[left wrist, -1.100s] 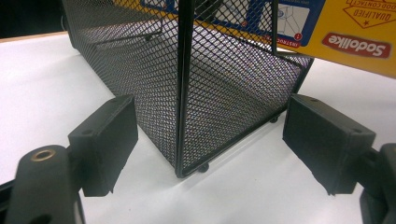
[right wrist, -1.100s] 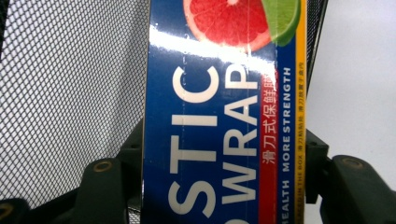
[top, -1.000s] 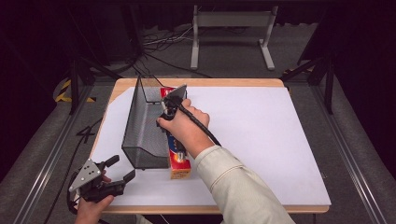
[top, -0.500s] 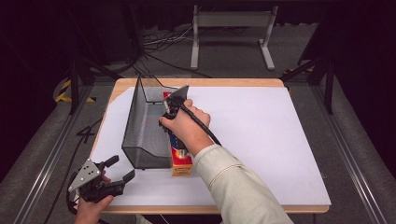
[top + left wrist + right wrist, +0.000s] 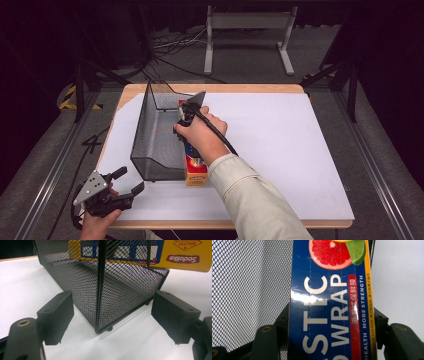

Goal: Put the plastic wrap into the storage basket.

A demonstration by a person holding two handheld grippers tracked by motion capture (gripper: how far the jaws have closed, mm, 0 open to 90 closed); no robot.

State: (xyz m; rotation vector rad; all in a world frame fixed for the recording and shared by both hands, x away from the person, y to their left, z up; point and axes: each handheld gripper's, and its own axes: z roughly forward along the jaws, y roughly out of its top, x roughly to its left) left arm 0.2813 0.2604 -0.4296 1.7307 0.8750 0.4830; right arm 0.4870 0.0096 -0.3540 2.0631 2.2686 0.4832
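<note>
Nothing much has shifted since the earlier high view: your right hand has crept only slightly along the box, and your left has kept its place. Going left to right, your left gripper (image 5: pixel 122 186) sits low at the near left corner of the table (image 5: pixel 300 150), tilted a little, its grey plate up and its jaws spread wide with nothing between them; in the left gripper view the pads (image 5: pixel 58 315) stand either side of the near corner of the mesh tray (image 5: pixel 120 290) without touching it, so it looks ready to steady the tray but has not done so. Just ahead of that gripper, the tray (image 5: pixel 155 135) stands on the white sheet, long side running away from you. Hard against its right wall lies the plastic wrap box (image 5: pixel 196 167), long and narrow, on the table outside the tray and not in it. Your right gripper (image 5: pixel 187 117) is closed narrow across the box's width, a jaw pressing each long edge as the right gripper view shows over the box (image 5: pixel 329 302), with the mesh to the tool's left and bare sheet to its right. Your right forearm reaches in diagonally from the near edge, wrist bent down, cable trailing back over the hand. By my reading the grasp is done; lifting the box and setting it inside the tray is left.
</note>
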